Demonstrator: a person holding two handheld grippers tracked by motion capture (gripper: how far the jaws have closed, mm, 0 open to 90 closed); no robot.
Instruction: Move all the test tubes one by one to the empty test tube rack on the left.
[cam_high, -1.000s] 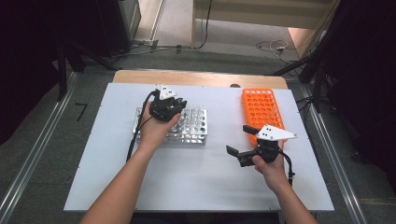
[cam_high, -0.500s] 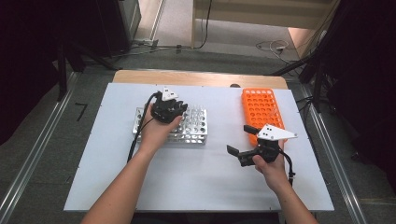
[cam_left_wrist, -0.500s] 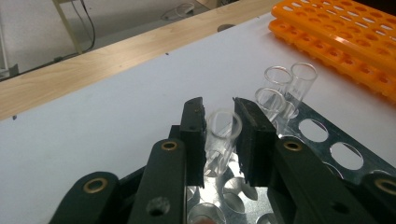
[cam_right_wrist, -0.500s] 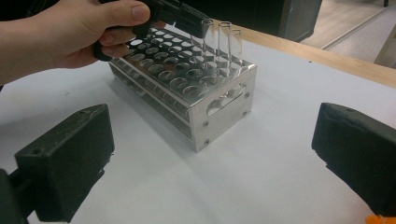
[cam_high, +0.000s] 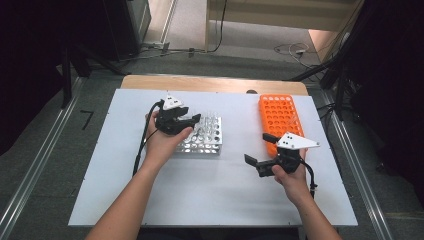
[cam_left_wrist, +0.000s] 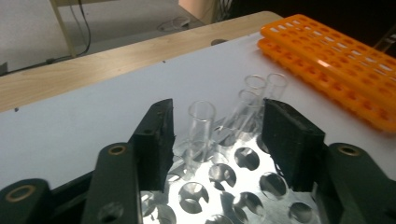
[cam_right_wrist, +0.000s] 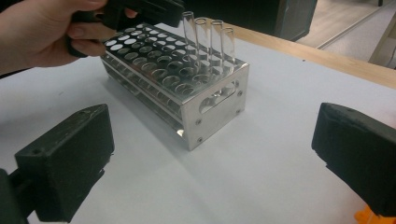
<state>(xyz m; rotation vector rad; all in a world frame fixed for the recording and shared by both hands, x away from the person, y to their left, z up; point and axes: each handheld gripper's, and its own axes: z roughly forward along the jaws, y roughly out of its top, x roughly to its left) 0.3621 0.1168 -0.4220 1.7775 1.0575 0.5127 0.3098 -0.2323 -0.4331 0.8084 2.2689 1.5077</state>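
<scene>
A metal tube rack (cam_high: 202, 142) stands left of the table's centre, with several clear glass tubes (cam_right_wrist: 208, 42) upright along its far end. My left gripper (cam_high: 192, 119) hovers over that end. Its jaws have just been opening and now stand apart on either side of one tube (cam_left_wrist: 200, 130), which sits in its hole with neither pad touching it. More tubes (cam_left_wrist: 261, 88) stand just beyond. My right gripper (cam_high: 257, 149) rests low on the table right of the metal rack (cam_right_wrist: 187, 88), wide open and holding nothing.
An orange plastic rack (cam_high: 280, 115) lies at the back right, close behind the right hand. A bare wooden strip (cam_high: 210, 82) runs along the table's far edge. White tabletop (cam_high: 200, 195) stretches in front of both racks.
The left gripper's jaws have spread apart over the rack, releasing the tube that stands between them. The right gripper has not moved.
</scene>
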